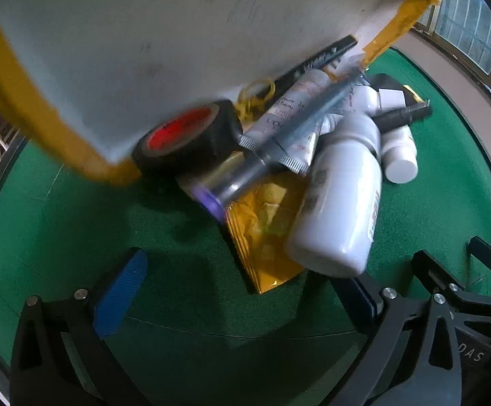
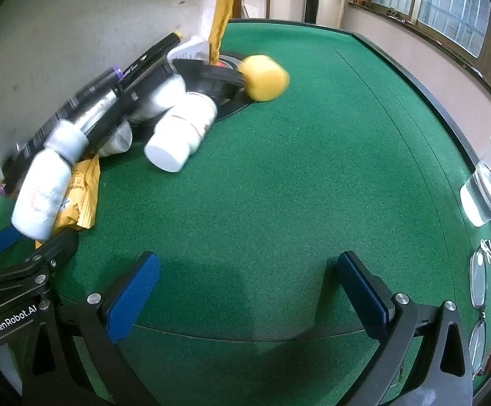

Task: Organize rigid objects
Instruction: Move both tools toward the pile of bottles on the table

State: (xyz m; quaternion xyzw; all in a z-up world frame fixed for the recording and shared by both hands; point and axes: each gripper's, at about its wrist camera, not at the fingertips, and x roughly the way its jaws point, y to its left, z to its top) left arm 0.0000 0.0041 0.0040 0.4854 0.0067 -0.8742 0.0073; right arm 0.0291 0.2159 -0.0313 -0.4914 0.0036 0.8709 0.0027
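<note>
A pile of objects lies on the green table (image 1: 76, 209) under a tilted white box (image 1: 143, 50) with yellow taped edges. It includes a black tape roll (image 1: 184, 135) with a red core, a large white bottle (image 1: 340, 203), a smaller white bottle (image 1: 399, 155), a printed tube (image 1: 292, 108), a silver pen (image 1: 279, 135), a black marker (image 1: 404, 116) and a gold foil packet (image 1: 262, 230). My left gripper (image 1: 242, 301) is open just short of the packet, holding nothing. My right gripper (image 2: 248, 297) is open over bare felt, right of the pile (image 2: 181, 128). A yellow sponge (image 2: 265, 77) looks blurred beside the pile.
What holds the white box up is out of view. A clear plastic cup (image 2: 482, 189) and a pair of glasses (image 2: 482, 304) sit at the table's right edge. The raised table rim (image 2: 414, 77) runs along the right. The left gripper's body (image 2: 8, 270) shows at the lower left.
</note>
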